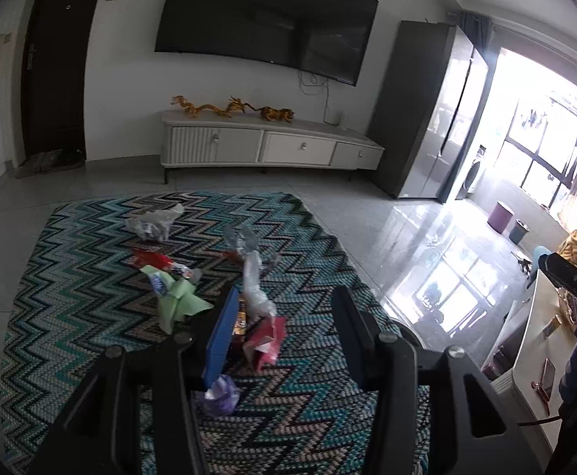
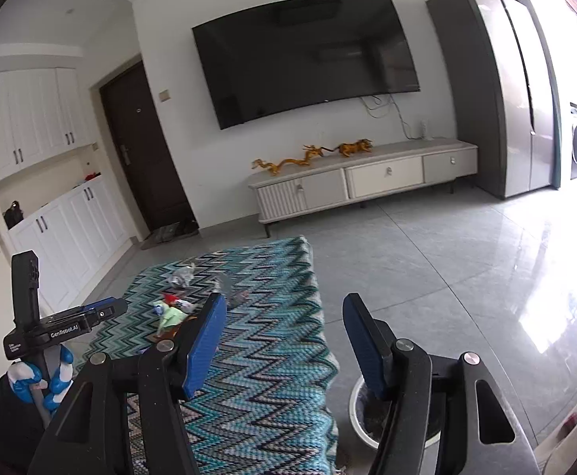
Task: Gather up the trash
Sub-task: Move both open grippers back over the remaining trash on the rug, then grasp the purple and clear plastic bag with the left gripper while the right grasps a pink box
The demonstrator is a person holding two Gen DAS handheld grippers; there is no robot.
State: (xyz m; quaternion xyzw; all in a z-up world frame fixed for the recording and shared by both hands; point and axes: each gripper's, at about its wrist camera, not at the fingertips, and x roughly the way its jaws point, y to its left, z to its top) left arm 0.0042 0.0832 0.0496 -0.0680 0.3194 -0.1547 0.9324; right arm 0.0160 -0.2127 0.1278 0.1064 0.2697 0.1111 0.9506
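Observation:
Several pieces of trash lie on a zigzag rug [image 1: 90,316]: a green wrapper [image 1: 177,304], a red packet [image 1: 150,259], a clear plastic bag [image 1: 154,223], a crumpled clear bag [image 1: 255,281], a pink-red packet [image 1: 266,342] and a purple wrapper [image 1: 221,394]. My left gripper [image 1: 284,336] is open and empty, above the pink-red packet. My right gripper [image 2: 284,340] is open and empty over the rug's [image 2: 264,356] right edge. A white trash bin [image 2: 361,415] stands on the floor under its right finger. The trash pile [image 2: 171,308] lies beyond the left finger.
A white TV cabinet [image 1: 272,146] with golden figures stands against the far wall under a TV [image 1: 264,16]. A grey fridge [image 1: 427,111] stands to the right. The left gripper's body [image 2: 51,328] shows at the left of the right wrist view. A table [image 1: 541,340] is at right.

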